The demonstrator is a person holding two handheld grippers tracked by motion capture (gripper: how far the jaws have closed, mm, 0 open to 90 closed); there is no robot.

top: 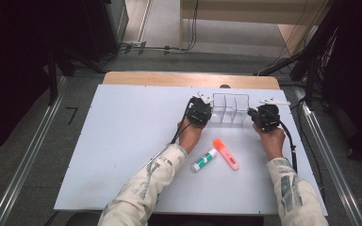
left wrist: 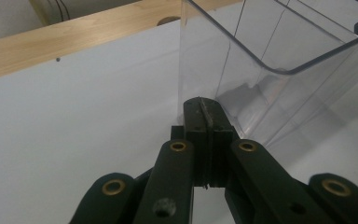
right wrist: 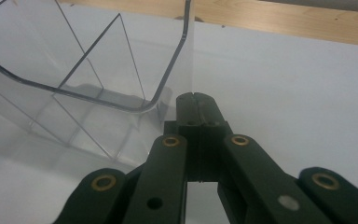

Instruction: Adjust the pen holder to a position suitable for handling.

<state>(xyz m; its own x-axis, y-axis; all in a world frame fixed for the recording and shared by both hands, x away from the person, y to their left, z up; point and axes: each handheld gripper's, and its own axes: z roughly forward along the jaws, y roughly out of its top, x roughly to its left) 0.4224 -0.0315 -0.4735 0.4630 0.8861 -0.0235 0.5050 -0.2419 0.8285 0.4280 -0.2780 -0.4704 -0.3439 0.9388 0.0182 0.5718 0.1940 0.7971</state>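
Note:
A clear plastic organizer (top: 229,109) with several compartments stands on the white tabletop (top: 122,141) near its far edge. My left gripper (top: 210,111) is at the organizer's left end. Its jaws are pressed together on the thin end wall (left wrist: 200,56), with the gripper (left wrist: 203,100) low near the base. My right gripper (top: 250,112) is at the right end. The organizer's end wall (right wrist: 189,51) runs straight down into the seam of the shut gripper (right wrist: 194,95). The compartments (right wrist: 98,60) look empty.
A green-and-white glue stick (top: 203,160) and an orange highlighter (top: 226,154) lie on the tabletop between the person's forearms, nearer than the organizer. A wooden strip (top: 188,78) borders the far edge. Metal rails (top: 28,155) run along both sides.

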